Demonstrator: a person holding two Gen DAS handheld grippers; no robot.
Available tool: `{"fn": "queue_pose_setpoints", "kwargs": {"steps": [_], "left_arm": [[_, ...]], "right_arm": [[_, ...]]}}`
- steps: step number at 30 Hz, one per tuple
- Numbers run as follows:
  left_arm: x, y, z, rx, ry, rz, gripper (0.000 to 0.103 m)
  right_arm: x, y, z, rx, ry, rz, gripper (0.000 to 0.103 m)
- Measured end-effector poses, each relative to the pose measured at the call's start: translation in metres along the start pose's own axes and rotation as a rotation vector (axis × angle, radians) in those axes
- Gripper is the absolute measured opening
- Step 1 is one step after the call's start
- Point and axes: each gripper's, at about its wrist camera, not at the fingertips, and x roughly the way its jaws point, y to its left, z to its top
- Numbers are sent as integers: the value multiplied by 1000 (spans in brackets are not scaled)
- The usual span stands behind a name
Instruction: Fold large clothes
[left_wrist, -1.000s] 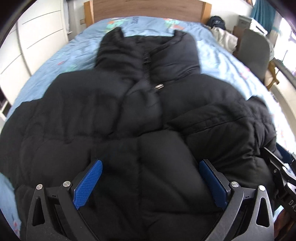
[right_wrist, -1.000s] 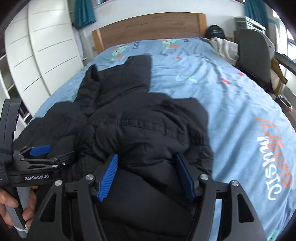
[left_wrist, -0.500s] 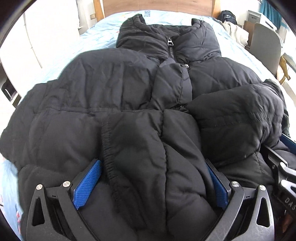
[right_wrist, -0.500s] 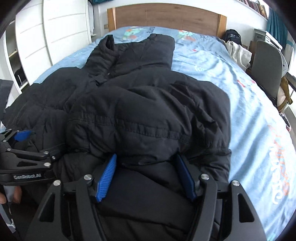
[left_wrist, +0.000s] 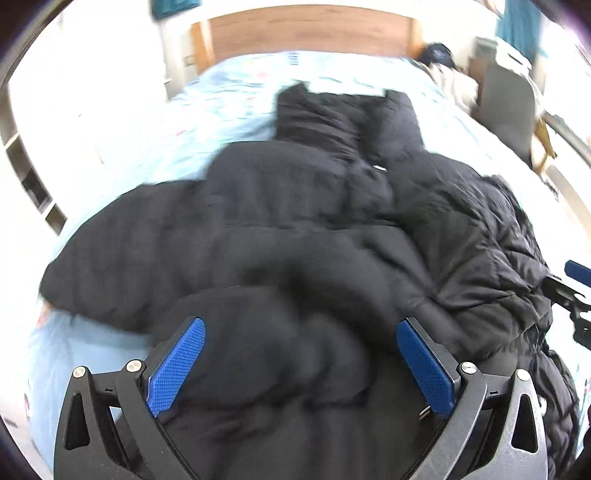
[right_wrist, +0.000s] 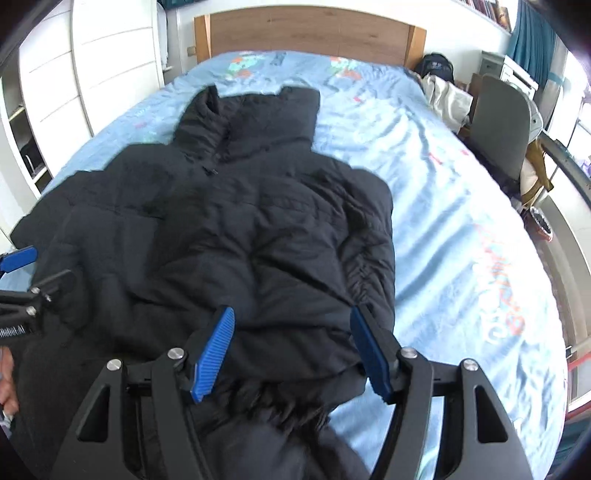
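Observation:
A black puffer jacket (left_wrist: 314, 229) lies front up on the bed, collar toward the headboard; it also shows in the right wrist view (right_wrist: 258, 221). Both sleeves lie folded across its body. My left gripper (left_wrist: 301, 365) is open, its blue pads either side of the jacket's lower left part, above the fabric. My right gripper (right_wrist: 291, 350) is open over the lower right hem, nothing between its pads. The left gripper shows at the left edge of the right wrist view (right_wrist: 22, 288), and the right gripper at the right edge of the left wrist view (left_wrist: 569, 291).
The bed has a light blue patterned sheet (right_wrist: 461, 206) and a wooden headboard (right_wrist: 306, 33). White wardrobes (right_wrist: 110, 62) stand on the left. A grey chair (right_wrist: 498, 129) and piled bags (right_wrist: 443, 85) stand on the right.
Both grippers have drawn back and up from the jacket, so more of the bed shows. The fabric that lay between the pads has dropped flat onto the jacket.

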Motion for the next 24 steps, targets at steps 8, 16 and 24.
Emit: {"fn": "queue_pose_setpoints", "kwargs": {"steps": [8, 16, 24], "left_arm": [[-9, 198, -40, -301, 53, 72, 102], [39, 375, -75, -788, 84, -51, 101], [92, 430, -65, -1069, 65, -234, 50]], "right_arm": [[-32, 59, 6, 60, -87, 70, 64], [-16, 84, 11, 88, -66, 57, 64], [-6, 79, 16, 69, -51, 15, 64]]}}
